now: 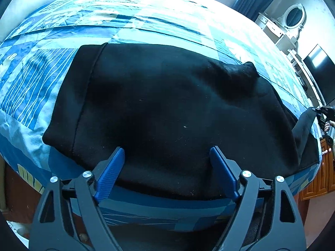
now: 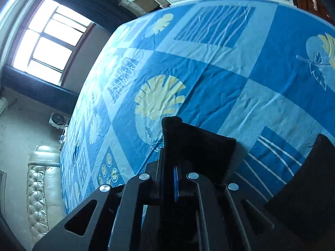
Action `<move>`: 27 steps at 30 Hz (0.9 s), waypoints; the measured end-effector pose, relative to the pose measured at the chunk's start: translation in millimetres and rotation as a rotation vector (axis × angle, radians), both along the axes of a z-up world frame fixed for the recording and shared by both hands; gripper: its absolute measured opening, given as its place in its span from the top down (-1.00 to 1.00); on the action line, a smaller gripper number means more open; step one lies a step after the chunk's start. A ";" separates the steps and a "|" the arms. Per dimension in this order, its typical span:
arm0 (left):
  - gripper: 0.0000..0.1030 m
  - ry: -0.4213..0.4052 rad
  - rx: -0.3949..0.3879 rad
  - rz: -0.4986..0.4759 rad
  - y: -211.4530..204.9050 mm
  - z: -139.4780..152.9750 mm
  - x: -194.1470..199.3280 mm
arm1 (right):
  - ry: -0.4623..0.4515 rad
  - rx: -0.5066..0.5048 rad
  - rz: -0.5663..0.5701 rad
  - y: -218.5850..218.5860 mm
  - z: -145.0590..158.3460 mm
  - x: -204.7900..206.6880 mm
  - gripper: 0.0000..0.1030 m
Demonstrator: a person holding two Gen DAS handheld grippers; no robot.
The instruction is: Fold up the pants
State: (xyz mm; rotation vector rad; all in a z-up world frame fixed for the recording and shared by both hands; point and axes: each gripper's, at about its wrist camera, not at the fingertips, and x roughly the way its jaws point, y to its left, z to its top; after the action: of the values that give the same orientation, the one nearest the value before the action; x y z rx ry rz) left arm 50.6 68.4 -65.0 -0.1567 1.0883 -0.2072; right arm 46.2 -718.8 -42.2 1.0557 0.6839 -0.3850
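Black pants (image 1: 163, 108) lie spread across the blue patterned bedspread (image 1: 129, 29), the waistband at the left. My left gripper (image 1: 166, 168) is open just above the near edge of the pants, its blue pads (image 1: 111, 173) wide apart and empty. My right gripper (image 2: 175, 179) is shut on a corner of the black pants (image 2: 194, 144) and holds it lifted above the bed. It also shows at the far right of the left wrist view (image 1: 323, 113), with a strip of pants stretched up to it.
The bedspread (image 2: 219, 67) covers the whole bed. A padded headboard (image 2: 41, 188) and a window (image 2: 48, 44) are on one side. A white dresser with an oval mirror (image 1: 293, 16) and a dark screen (image 1: 318, 71) stand beyond the bed.
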 end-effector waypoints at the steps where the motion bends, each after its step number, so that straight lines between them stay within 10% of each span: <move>1: -0.63 -0.001 0.002 0.000 -0.7 -0.2 0.5 | -0.043 -0.009 0.010 1.7 10.6 -10.1 0.88; 9: -0.64 -0.005 0.007 0.012 -1.7 -0.4 0.9 | -0.234 -0.039 0.010 4.6 51.1 -136.6 0.89; 21: -0.65 -0.007 0.022 0.015 -3.1 -0.4 1.6 | -0.062 0.130 -0.055 1.9 -69.2 -244.8 0.88; 27: -0.66 -0.004 0.030 0.016 -3.7 -1.1 2.7 | 0.000 -0.095 -0.011 -1.9 -21.9 -244.0 0.73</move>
State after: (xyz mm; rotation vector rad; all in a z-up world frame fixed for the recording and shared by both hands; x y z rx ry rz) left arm 53.3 64.6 -66.0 -0.1380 1.0849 -0.1768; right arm -197.8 -720.8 -64.1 0.9695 0.6541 -0.4228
